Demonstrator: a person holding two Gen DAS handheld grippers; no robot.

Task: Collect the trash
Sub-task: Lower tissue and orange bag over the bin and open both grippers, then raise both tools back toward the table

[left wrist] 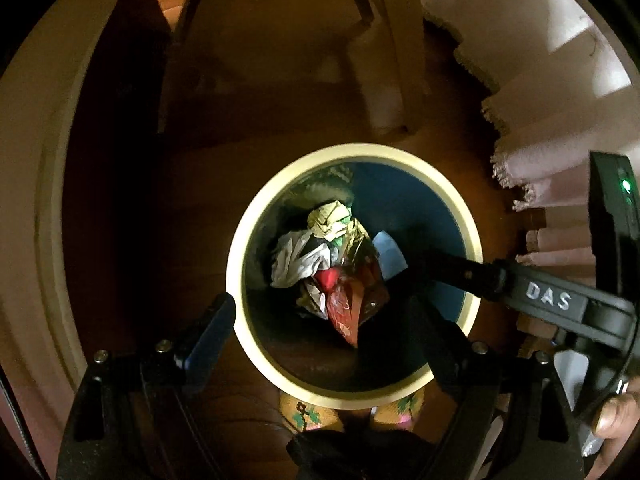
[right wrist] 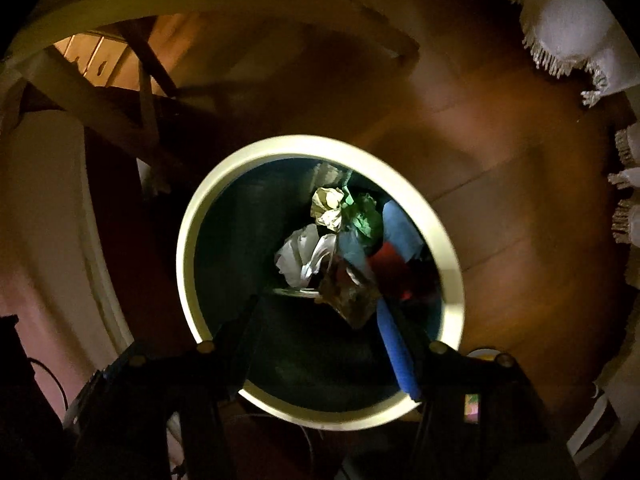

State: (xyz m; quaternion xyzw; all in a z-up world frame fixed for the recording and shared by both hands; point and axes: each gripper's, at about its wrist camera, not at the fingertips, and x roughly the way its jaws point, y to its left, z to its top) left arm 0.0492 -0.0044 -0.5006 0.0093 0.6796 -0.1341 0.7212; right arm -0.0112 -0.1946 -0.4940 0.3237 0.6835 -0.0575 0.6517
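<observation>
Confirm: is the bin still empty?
No, the bin already holds crumpled white paper, a red wrapper and other scraps.

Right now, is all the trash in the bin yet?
Lots is: crumpled paper and wrappers lie inside the bin. Both grippers, left and right, hang open over it, holding nothing. These views show no trash on the floor; elsewhere, I can't tell.

Round bin, cream rim, dark blue inside, upright on the floor, straight below both grippers. Inside, loose pile of trash: crumpled white paper, yellowish wad with green bit, red shiny wrapper, brownish foil, something blue at the far side.
</observation>
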